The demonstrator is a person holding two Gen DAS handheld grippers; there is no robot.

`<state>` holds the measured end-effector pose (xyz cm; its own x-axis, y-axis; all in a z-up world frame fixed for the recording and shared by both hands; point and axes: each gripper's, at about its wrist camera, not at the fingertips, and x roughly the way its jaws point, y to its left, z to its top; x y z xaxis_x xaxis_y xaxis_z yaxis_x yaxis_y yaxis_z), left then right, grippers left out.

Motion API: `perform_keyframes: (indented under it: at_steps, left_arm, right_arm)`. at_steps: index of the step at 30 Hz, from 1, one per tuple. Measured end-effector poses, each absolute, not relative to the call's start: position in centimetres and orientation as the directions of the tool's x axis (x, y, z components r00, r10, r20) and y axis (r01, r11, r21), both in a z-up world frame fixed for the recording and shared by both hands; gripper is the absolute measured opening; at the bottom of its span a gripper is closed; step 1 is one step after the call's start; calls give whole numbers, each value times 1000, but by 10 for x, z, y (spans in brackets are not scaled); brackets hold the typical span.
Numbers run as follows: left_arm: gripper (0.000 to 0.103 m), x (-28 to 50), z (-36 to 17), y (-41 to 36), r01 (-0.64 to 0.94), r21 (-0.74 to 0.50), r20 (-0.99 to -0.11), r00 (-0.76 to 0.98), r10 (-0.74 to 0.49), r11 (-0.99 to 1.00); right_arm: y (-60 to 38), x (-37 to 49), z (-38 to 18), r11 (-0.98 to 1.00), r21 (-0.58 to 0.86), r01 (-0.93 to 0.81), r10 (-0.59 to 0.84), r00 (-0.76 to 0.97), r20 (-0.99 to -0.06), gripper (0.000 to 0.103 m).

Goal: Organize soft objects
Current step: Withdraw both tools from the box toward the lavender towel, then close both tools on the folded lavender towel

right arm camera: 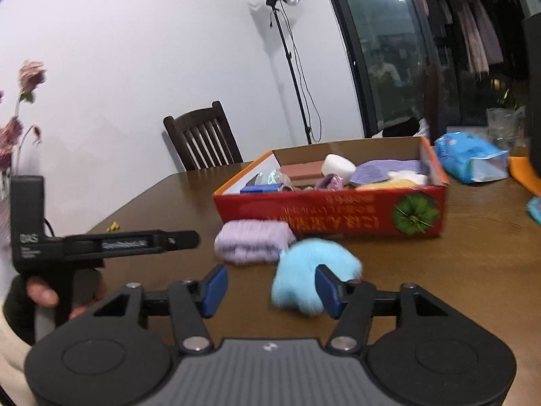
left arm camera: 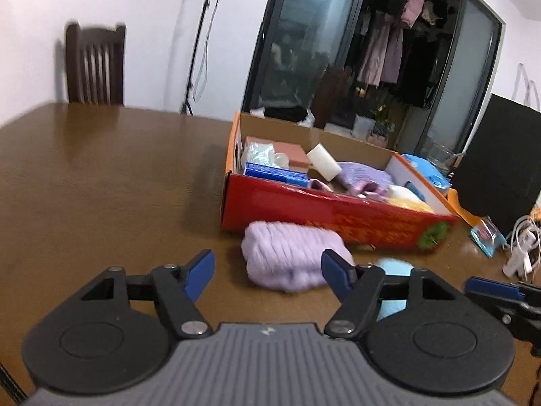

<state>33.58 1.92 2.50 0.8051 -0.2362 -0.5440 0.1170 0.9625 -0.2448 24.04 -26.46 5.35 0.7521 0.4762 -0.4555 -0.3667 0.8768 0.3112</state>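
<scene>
On the far left I see a dark wooden chair [left arm camera: 95, 64] pushed up to the brown surface [left arm camera: 101, 176]. My left gripper [left arm camera: 267, 272] hangs with its jaws apart and nothing between them; the purple knitted bundle [left arm camera: 290, 257] lies on the surface just beyond its fingertips, close in front of the red box [left arm camera: 338, 216]. That box already holds a white sponge [left arm camera: 324, 161], a purple cloth [left arm camera: 365, 172] and other soft pieces. To the right of the bundle sits the fluffy blue ball [right arm camera: 316, 275], near my right gripper [right arm camera: 270, 289], whose jaws are also apart and empty, its right finger overlapping the ball in view. Farther right, a blue packet [right arm camera: 470, 160] lies beside the box.
</scene>
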Motion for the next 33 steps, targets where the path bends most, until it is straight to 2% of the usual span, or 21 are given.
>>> perform_keyframes:
  at_steps: [3, 5, 8, 11, 18, 24, 29, 33]
  left_arm:
    - [59, 373, 11, 27, 120, -320, -568, 770, -291, 940]
    - [46, 390, 1, 31, 122, -359, -584, 744, -325, 925]
    - [36, 395, -11, 38, 154, -425, -553, 736, -390, 892]
    - [34, 390, -15, 40, 169, -426, -544, 737, -401, 889]
    - [32, 395, -23, 52, 152, -518, -537, 708, -459, 842]
    - [31, 393, -20, 46, 160, -487, -540, 717, -441, 858]
    - [27, 386, -9, 44, 133, -494, -548, 719, -426, 859]
    - [26, 329, 23, 35, 183, -469, -489, 761, -427, 864]
  right_arm:
    - [-247, 296, 45, 873, 341, -349, 483, 721, -497, 52]
    - [-233, 325, 37, 883, 329, -336, 466, 718, -517, 47]
    - [-220, 357, 19, 874, 372, -313, 480, 682, -552, 41]
    - [-210, 364, 5, 862, 388, -326, 501, 659, -561, 28]
    - [-206, 357, -2, 875, 317, -366, 484, 687, -542, 25]
    - [-203, 354, -2, 880, 282, -382, 475, 701, -532, 24]
    - [-196, 344, 10, 885, 236, -401, 464, 718, -518, 16]
    - [-199, 296, 41, 881, 182, -438, 469, 748, -470, 16]
